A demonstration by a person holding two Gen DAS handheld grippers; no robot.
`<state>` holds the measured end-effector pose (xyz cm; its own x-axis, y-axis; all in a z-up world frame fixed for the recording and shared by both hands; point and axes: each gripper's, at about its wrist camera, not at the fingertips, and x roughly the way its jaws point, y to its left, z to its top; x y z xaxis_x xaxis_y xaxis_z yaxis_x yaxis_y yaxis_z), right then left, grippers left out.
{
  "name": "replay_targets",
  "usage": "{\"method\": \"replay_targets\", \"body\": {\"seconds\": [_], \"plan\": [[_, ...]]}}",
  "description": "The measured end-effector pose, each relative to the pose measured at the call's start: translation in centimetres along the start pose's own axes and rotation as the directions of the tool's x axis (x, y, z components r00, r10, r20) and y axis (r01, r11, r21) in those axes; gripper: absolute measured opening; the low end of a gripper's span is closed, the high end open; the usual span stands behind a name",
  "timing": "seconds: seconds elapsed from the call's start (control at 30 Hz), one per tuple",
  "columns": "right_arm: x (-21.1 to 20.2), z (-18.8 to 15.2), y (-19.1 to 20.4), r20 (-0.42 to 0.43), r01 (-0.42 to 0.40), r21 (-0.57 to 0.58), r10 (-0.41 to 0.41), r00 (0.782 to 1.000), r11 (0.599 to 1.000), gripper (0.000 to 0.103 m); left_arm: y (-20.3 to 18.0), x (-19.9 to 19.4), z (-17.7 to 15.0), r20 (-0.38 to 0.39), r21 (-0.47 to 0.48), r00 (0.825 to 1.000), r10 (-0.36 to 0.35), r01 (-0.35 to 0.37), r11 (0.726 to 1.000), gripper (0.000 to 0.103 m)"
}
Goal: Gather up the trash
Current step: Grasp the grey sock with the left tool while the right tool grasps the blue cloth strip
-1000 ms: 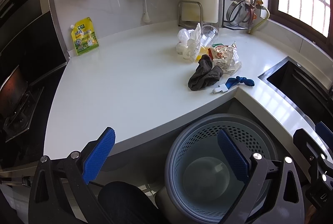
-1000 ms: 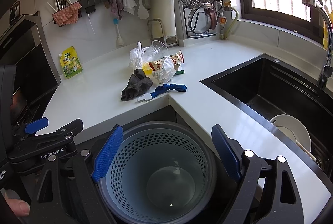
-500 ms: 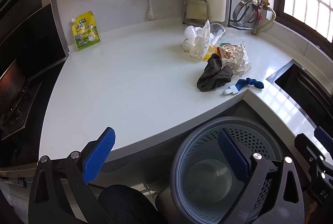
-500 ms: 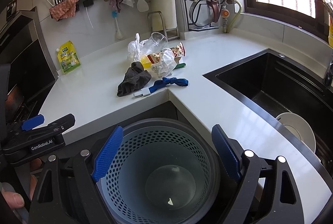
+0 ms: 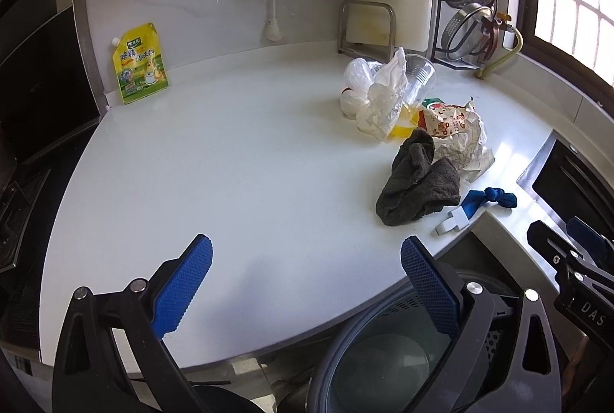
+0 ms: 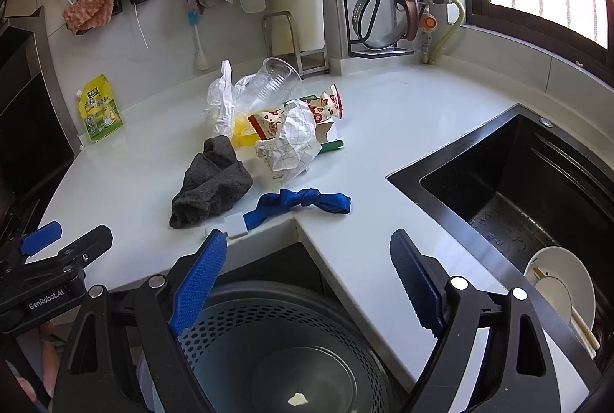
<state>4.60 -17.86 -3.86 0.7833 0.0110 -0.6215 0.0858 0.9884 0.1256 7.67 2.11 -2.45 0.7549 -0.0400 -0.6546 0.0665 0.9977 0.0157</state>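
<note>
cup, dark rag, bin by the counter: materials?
Cup: clear thin plastic, ribbed, see-through. Rag: dark grey knit or terry fabric, matte, slumped in folds. Bin: looks like moulded plastic, grey perforated inner basket, smooth dark rim. Both grippers open, empty.

Left claw hangs near, jaws spread wide and holding nothing. Right claw sits just beside it, also gaping, nothing between its blue pads.

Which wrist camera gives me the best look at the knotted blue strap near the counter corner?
The right wrist view: the knotted blue strap lies near centre, full length visible, white end included. The left wrist view catches it small, toward the right edge and distorted.
</note>
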Motion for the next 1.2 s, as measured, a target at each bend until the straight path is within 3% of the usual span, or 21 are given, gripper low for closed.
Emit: {"method": "replay_targets", "body": {"seconds": [0.3, 0.67, 0.87, 1.2], "plan": [[4.9, 1.7, -0.3, -0.044, 0.009, -0.01, -0.009, 0.999, 1.0, 0.083, -0.9, 3.1, 0.6, -0.028, 0.011, 0.999, -0.023, 0.023, 1.0, 0.097], [7.8, 2.3, 0.1, -0.067, 0.01, -0.032, -0.012, 0.998, 0.999, 0.082, -1.6, 4.4, 0.3, -0.047, 0.022, 0.998, -0.031, 0.032, 0.999, 0.097], [7.8, 2.1, 0.8, -0.055, 0.015, -0.082, -0.019, 0.998, 0.997, 0.069, -2.0, 4.6, 0.4, -0.048, 0.026, 0.998, -0.037, 0.038, 0.999, 0.097], [7.6, 2.3, 0.6, -0.046, -0.037, -0.1, 0.033, 0.998, 0.994, 0.015, -3.0, 4.6, 1.0, -0.043, 0.024, 0.997, -0.069, 0.07, 0.997, 0.097]]}}
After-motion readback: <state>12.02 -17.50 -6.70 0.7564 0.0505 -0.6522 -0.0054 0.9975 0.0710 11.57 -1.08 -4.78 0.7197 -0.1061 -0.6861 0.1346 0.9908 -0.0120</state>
